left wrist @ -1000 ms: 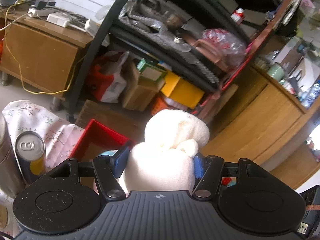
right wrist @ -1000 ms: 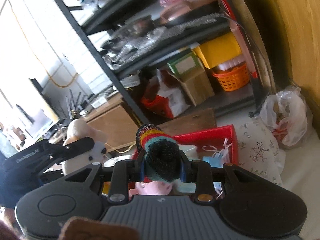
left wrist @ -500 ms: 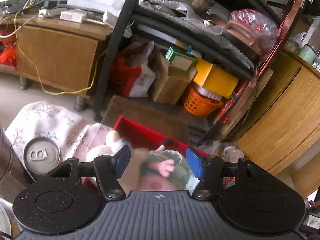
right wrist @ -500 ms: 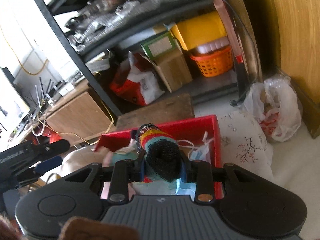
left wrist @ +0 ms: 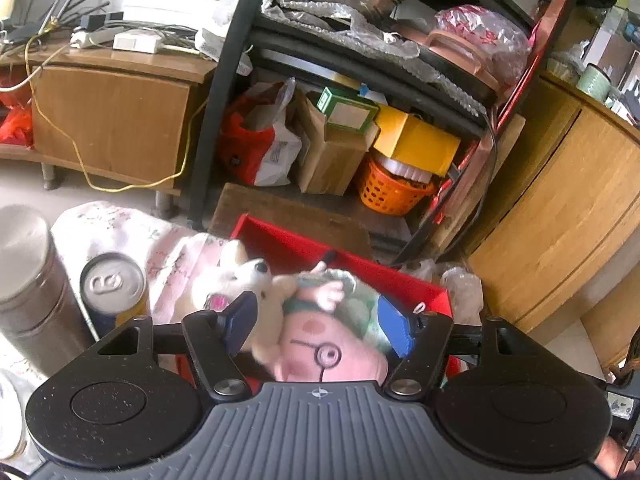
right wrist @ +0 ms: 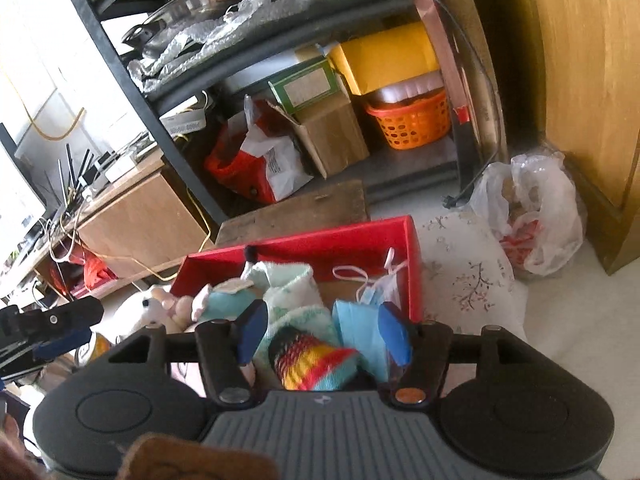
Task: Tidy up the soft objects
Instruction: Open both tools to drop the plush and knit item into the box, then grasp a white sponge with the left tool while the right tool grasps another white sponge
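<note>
1. you are at the dropping-off step, i judge: both grippers are hanging over the red box [right wrist: 414,264] with nothing clamped, and the soft things are lying in it or at its edge.

2. your left gripper [left wrist: 318,326] is standing wide open, its blue pads [left wrist: 394,330] apart and gripping nothing; the pink doll [left wrist: 332,354] is sitting below and between them, apparently loose.

3. your right gripper [right wrist: 324,332] is also wide open and empty; the striped sock [right wrist: 310,364] is lying just under the gap, touching neither pad as far as i can tell.

4. the white dog toy [left wrist: 236,280] is leaning at the box's left edge, against the doll; whether it is fully inside i cannot tell.

5. the green-and-white towel [right wrist: 292,292] and the blue face mask [right wrist: 354,320] are crowding the box's middle and right, so the pile is looking loose and uneven.

6. for the next move, you are probably needing to lift both grippers straight up, then nudge the dog toy inward if it is hanging over the rim.

7. watch the drink can [left wrist: 114,286] and the steel flask [left wrist: 30,276] standing just left of the box; a sideways swing could knock them.
</note>
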The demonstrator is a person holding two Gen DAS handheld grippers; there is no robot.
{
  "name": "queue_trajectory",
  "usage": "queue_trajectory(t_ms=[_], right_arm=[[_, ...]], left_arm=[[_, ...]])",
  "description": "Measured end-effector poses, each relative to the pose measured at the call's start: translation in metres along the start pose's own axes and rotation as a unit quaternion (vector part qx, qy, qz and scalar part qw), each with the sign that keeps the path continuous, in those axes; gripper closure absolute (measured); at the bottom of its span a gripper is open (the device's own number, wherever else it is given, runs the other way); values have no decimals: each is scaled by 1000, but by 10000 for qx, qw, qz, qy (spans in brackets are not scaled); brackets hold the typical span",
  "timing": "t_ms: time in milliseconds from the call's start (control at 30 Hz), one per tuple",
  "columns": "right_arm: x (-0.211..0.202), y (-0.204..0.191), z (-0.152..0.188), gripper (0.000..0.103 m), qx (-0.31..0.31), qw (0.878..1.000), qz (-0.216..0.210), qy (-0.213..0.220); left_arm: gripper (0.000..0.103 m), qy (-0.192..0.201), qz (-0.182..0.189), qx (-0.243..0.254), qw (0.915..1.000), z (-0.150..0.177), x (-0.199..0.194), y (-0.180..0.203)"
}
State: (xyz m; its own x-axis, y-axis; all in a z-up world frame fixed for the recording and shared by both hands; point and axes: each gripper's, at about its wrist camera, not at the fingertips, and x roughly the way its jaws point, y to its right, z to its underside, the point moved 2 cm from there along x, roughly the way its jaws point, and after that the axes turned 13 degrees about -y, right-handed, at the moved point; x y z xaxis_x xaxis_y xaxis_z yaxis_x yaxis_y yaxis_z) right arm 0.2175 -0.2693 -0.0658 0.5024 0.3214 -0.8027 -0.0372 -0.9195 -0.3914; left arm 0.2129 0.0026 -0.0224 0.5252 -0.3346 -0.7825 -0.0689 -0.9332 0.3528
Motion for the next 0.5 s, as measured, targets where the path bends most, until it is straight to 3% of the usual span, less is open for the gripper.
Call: queue_trajectory(t_ms=[300, 500], right_arm=[[-12, -15, 36, 70, -388, 9987, -54, -312], [-14, -26, 64, 70, -683, 9958, -70, -598]], left_arm=[[35, -477, -43, -8, 9989, 38, -8, -15], [35, -853, -348, 222, 9955, 68, -8, -26]])
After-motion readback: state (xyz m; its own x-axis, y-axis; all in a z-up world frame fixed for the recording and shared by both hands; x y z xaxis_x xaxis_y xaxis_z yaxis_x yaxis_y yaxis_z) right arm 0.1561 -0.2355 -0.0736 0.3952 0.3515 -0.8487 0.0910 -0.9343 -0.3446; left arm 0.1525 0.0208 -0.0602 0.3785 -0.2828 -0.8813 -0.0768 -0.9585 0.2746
